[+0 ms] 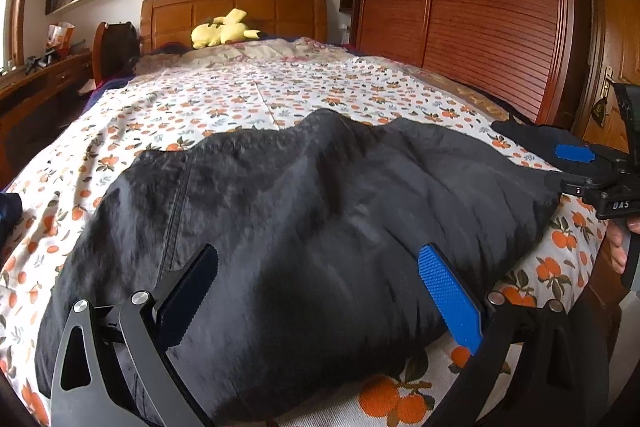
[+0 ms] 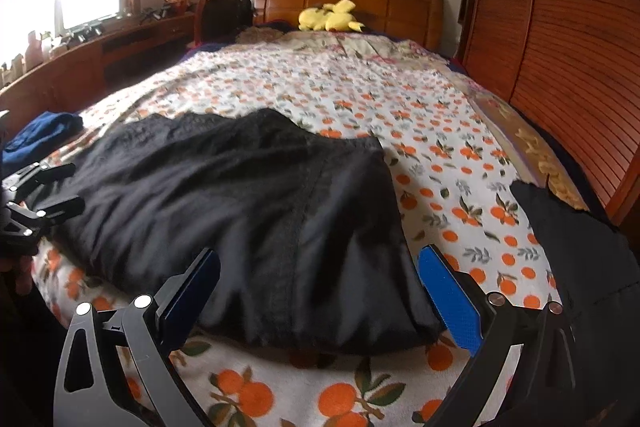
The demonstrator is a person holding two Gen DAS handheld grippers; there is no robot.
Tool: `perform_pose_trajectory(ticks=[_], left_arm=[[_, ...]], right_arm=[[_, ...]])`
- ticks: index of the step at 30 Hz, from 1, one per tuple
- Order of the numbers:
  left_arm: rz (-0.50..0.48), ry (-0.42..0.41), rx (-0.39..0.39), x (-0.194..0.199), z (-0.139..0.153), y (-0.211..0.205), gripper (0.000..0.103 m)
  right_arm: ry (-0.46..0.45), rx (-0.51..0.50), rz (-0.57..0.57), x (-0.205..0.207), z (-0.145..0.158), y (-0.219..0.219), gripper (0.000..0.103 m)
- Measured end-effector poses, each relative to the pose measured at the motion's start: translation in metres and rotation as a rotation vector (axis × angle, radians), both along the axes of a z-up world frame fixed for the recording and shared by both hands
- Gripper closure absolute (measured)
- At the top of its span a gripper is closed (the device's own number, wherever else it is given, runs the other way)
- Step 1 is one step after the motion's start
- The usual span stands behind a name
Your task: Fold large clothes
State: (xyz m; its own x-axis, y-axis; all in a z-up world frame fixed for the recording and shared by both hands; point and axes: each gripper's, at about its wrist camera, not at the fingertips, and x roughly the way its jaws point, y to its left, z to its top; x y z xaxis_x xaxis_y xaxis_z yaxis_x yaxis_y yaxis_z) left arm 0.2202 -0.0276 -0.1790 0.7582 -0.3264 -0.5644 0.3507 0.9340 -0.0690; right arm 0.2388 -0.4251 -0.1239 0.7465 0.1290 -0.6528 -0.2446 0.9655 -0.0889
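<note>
Black garment point(image 1: 288, 227) lies on the bed beneath both released claws, left point(image 1: 320, 303) and right point(image 2: 320, 303).

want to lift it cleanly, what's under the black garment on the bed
The black garment lies directly on the orange-print bedsheet, which shows all around its edges. Whatever sits beneath its middle is covered, so I cannot tell. Both claws, left and right, are open above it.

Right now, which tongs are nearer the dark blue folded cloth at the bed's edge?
Left. The left tongs sit close beside the dark blue folded cloth; the right tongs hang across the black garment from it.
</note>
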Motion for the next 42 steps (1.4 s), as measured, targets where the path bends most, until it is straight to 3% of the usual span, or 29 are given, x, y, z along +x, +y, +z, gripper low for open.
perform_pose_trajectory(ticks=[8, 19, 25, 32, 34, 36, 42], left_arm=[[-0.003, 0.009, 0.004, -0.002, -0.006, 0.001, 0.002], [-0.003, 0.030, 0.019, 0.000, -0.011, 0.002, 0.002], [-0.008, 0.039, 0.026, 0.001, -0.015, 0.000, 0.002], [-0.011, 0.048, 0.028, 0.002, -0.019, 0.002, 0.002], [-0.010, 0.049, 0.029, 0.001, -0.019, 0.002, 0.002], [-0.008, 0.046, 0.029, 0.001, -0.019, 0.003, 0.002], [0.002, 0.032, 0.014, -0.002, -0.013, 0.012, 0.002]], right_arm=[[0.061, 0.052, -0.056, 0.006, -0.023, -0.026, 0.007], [0.075, 0.154, -0.126, 0.011, -0.021, -0.043, 0.007], [0.167, 0.203, -0.151, 0.021, -0.037, -0.054, 0.007], [0.215, 0.267, -0.117, 0.027, -0.045, -0.049, 0.041], [0.219, 0.305, -0.113, 0.030, -0.044, -0.051, 0.055], [0.215, 0.331, -0.103, 0.032, -0.041, -0.053, 0.077], [0.128, 0.331, -0.034, 0.028, -0.013, -0.037, 0.087]])
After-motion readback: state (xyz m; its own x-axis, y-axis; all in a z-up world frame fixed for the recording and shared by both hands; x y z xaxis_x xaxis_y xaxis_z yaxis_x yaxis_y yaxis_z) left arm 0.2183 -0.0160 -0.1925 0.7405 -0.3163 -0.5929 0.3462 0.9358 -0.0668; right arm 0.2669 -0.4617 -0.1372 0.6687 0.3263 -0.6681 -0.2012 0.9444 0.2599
